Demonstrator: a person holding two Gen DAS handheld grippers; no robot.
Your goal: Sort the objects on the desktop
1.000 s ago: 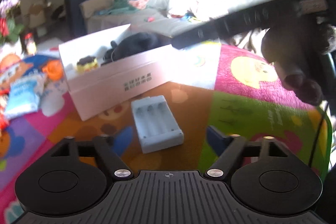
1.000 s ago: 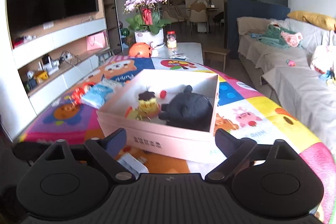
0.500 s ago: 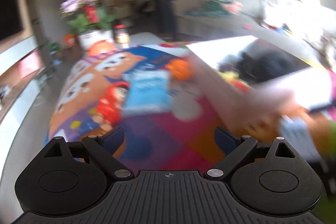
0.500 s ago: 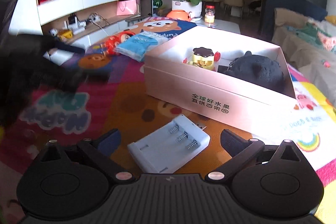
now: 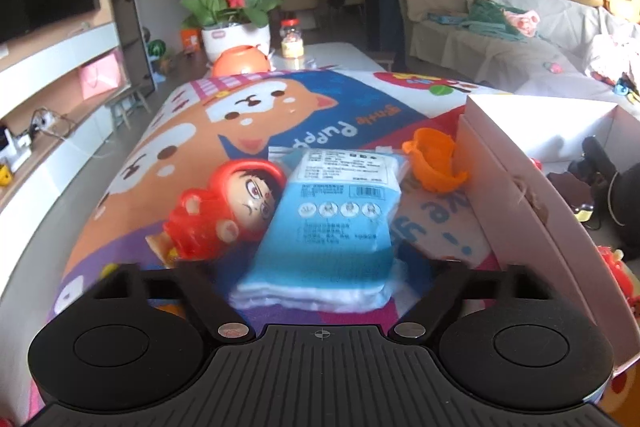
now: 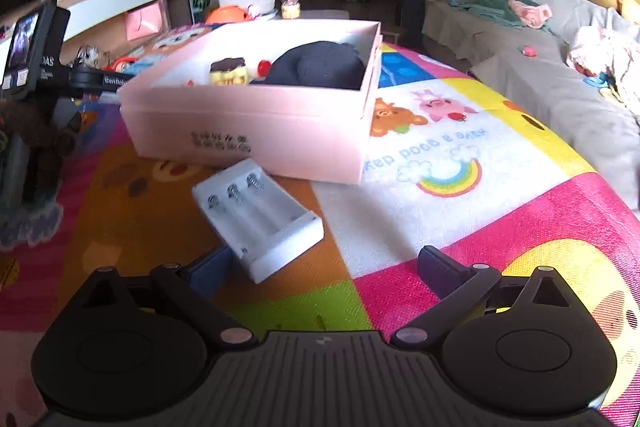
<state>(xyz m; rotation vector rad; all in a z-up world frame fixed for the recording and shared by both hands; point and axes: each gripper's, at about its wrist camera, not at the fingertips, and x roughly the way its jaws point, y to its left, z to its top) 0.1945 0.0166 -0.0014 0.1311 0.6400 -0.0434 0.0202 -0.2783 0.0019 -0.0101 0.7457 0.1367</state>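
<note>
The left gripper (image 5: 320,267) is closing around the near end of the blue packet (image 5: 332,219), which lies beside the red doll (image 5: 224,211). The right gripper (image 6: 320,267) gapes empty, the charger (image 6: 258,217) just ahead near the pink box (image 6: 256,131).

L tool (image 5: 320,267): pitched down twd the bench, jaws closing. The blue pack's near end sits betw the two fingers, but pads not pressing it yet, gaps either side. Both fingers blurred in L wrist view, tips partly hidden.

R tool (image 6: 320,269): also tilted down, jaws wide apart, nothing gripped. L finger (image 6: 210,273) just beside the near corner of the white battery holder; can't tell if touching. R finger well clear of it.

L tool also seen at far left edge of R wrist view, blurred.
</note>
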